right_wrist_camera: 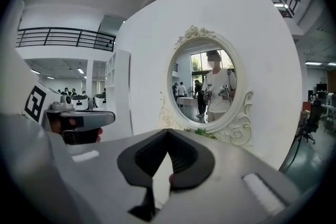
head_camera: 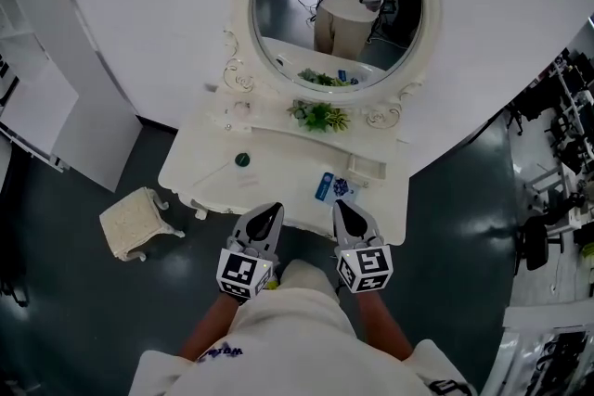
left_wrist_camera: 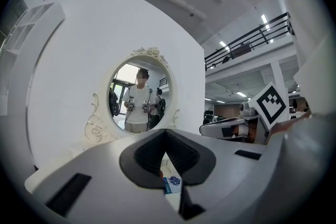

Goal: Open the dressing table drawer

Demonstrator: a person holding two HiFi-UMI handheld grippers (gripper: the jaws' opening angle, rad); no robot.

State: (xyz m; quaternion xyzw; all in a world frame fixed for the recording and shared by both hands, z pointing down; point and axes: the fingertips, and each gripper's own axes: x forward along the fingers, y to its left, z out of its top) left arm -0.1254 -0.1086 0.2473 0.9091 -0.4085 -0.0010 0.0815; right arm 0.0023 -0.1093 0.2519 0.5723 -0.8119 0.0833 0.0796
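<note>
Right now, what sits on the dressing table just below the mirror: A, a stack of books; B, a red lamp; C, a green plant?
C: the head view shows a green plant on the dressing table, right under the mirror.

Count, placed against the white ornate dressing table [head_camera: 209,176], one of those:
- 1 oval mirror in a white carved frame [head_camera: 278,23], at its back
- 1 green leafy plant [head_camera: 320,116], on it, just below the mirror
- 1 small dark green round object [head_camera: 242,159], on its top, left of centre
- 1 blue-and-white flat packet [head_camera: 334,188], on its top, near the front edge
- 1 cream padded stool [head_camera: 133,223], on the floor to its left
- 2 grey grippers at its front edge: left gripper [head_camera: 272,210], right gripper [head_camera: 342,206]
</note>
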